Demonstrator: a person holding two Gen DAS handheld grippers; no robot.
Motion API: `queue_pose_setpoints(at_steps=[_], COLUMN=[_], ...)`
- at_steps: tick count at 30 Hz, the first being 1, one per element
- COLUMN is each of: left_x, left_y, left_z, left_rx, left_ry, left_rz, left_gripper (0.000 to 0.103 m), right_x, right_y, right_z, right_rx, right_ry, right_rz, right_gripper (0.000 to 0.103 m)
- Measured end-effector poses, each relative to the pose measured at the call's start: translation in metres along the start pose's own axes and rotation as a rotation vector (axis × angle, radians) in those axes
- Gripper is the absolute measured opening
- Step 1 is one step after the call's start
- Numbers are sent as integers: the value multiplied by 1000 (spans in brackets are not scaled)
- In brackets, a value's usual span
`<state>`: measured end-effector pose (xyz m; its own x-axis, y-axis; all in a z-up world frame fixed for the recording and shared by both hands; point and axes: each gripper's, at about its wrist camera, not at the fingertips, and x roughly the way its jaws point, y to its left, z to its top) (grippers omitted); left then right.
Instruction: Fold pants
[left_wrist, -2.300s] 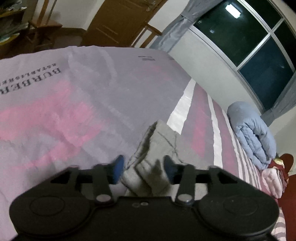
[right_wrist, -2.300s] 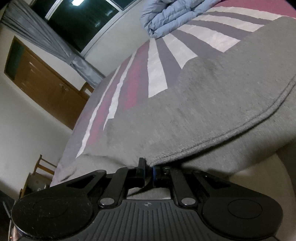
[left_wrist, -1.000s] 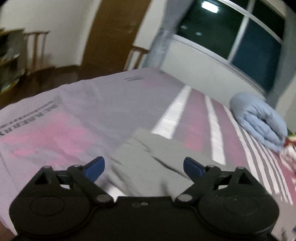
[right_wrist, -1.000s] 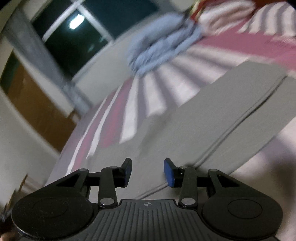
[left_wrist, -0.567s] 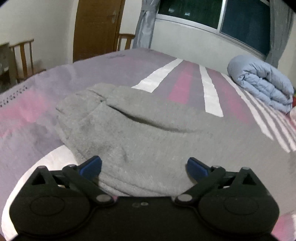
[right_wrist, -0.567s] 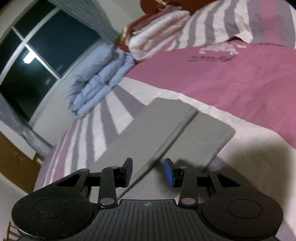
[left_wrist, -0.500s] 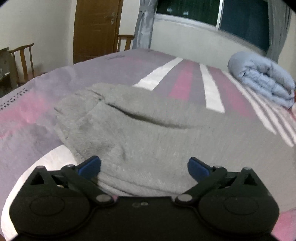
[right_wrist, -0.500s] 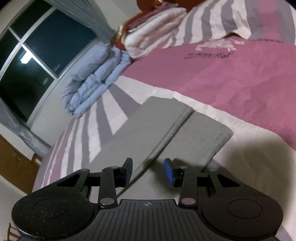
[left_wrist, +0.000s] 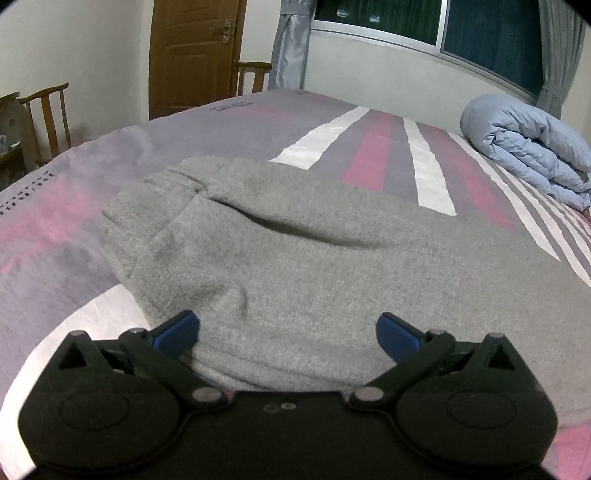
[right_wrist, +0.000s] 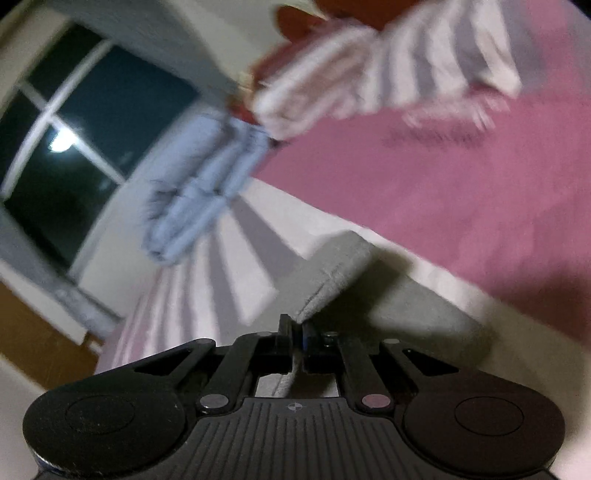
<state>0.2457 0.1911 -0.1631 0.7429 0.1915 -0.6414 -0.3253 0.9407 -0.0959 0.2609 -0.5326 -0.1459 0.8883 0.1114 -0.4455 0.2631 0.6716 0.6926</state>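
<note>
Pants (left_wrist: 295, 258): grey, fleecy knit, lay folded on the bed (left_wrist: 92, 192). Thick, soft, nap visible; a shallow dark crease across the upper layer; ribbed, gathered band bunched at the far left end (left_wrist: 166, 181). Near edge hidden behind the gripper body.

Left gripper (left_wrist: 288, 332): spread to full width over the near edge of the pants, blue pads (left_wrist: 177, 330) well apart on either side of the cloth. No pinch visible; contact of the pads with the fabric could not be told.

Right gripper (right_wrist: 297, 334): pressed together on a hemmed edge of the pants (right_wrist: 332, 273), jaws just closed onto it. Stitched double seam visible along the lifted edge; lower layer (right_wrist: 417, 314) flat beneath, in shadow. Cloth inside the jaws mostly hidden.

Bed cover: smooth, printed in pink, mauve and white stripes; lettering at the left edge cut off and unreadable.

Quilt (left_wrist: 528, 147): pale blue, puffy, rolled, at the far right of the bed; right end cut off.

Right wrist view blurred: striped pillows (right_wrist: 369, 74) hard to make out.

Beyond the bed: wooden door (left_wrist: 195, 51), wooden chair (left_wrist: 48, 110), grey curtain (left_wrist: 291, 40), dark window (left_wrist: 480, 33).
</note>
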Motion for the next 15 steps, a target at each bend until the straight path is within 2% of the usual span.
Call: queue_pose_setpoints(at_steps=[3,5,7,9,15], left_x=[0,0,-1,-1,-1], left_y=[1,2,2,2,2], left_z=[0,-1,-1,-1,-2], left_rx=[-3,-6,-3,-1,0], left_ry=[0,1,2,3,4], left_rz=[-9,-13,-14,-18,-24], left_gripper=[97,97,97,97,97], right_x=[-27,-23,-10,-4,-46], right_y=[3,-11,-33,-49,-46], right_z=[-7,-16,-24,-27,-21], right_rx=[-53,-43,22,91,81], right_ry=[-10,23,76,106,-6], right_rz=[-18,-66,-110,-98,-52], right_gripper=[5,5,5,5,7])
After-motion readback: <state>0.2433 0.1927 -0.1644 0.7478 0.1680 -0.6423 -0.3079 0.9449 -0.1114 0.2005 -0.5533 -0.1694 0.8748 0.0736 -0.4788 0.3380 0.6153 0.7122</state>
